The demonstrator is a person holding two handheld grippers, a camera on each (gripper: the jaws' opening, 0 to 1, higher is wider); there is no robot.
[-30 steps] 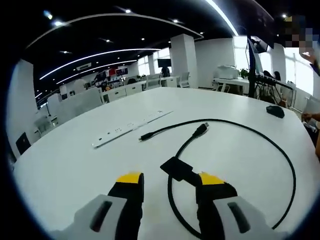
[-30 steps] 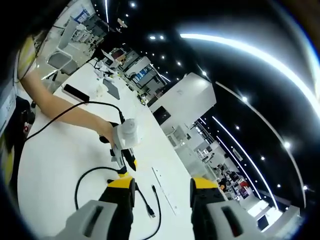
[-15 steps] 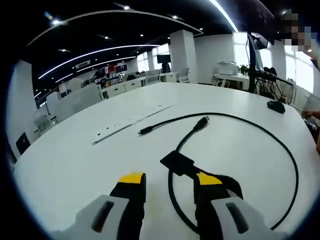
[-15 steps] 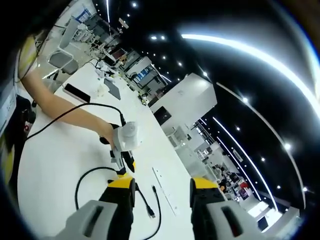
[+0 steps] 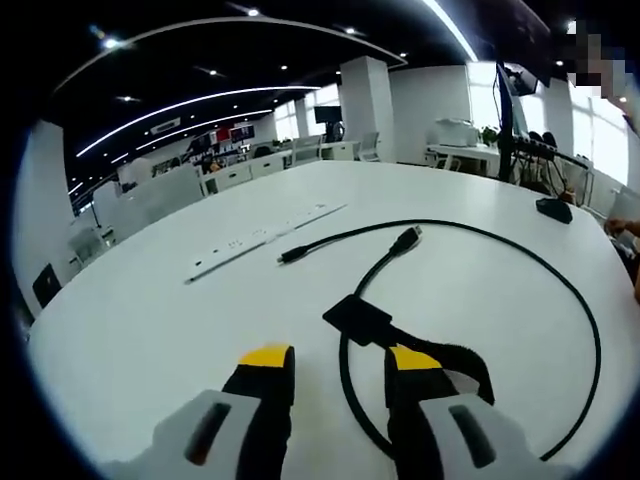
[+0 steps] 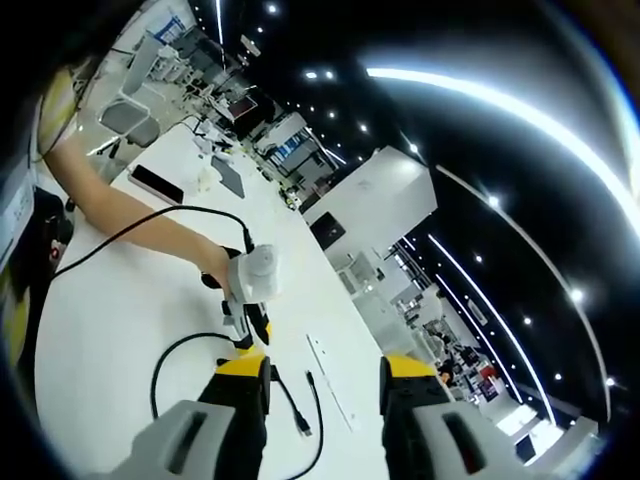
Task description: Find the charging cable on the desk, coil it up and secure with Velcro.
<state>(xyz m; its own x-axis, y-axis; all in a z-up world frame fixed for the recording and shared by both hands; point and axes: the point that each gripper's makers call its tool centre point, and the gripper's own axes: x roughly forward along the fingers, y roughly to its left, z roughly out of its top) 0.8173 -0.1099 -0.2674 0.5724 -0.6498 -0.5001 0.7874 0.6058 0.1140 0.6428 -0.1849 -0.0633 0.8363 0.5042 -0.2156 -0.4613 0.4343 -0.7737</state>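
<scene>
Two grippers are seen over a white desk. The left gripper is held low, jaws parted and gripping nothing, with the Velcro strap lying just beside its right-hand jaw, probably so that it can be picked up. The charging cable lies uncoiled in a wide loop on the desk, both plugs near the middle. The right gripper is held high and tilted, jaws wide and empty, judged to be waiting. No containers are visible; a pale strip lies beyond the cable
</scene>
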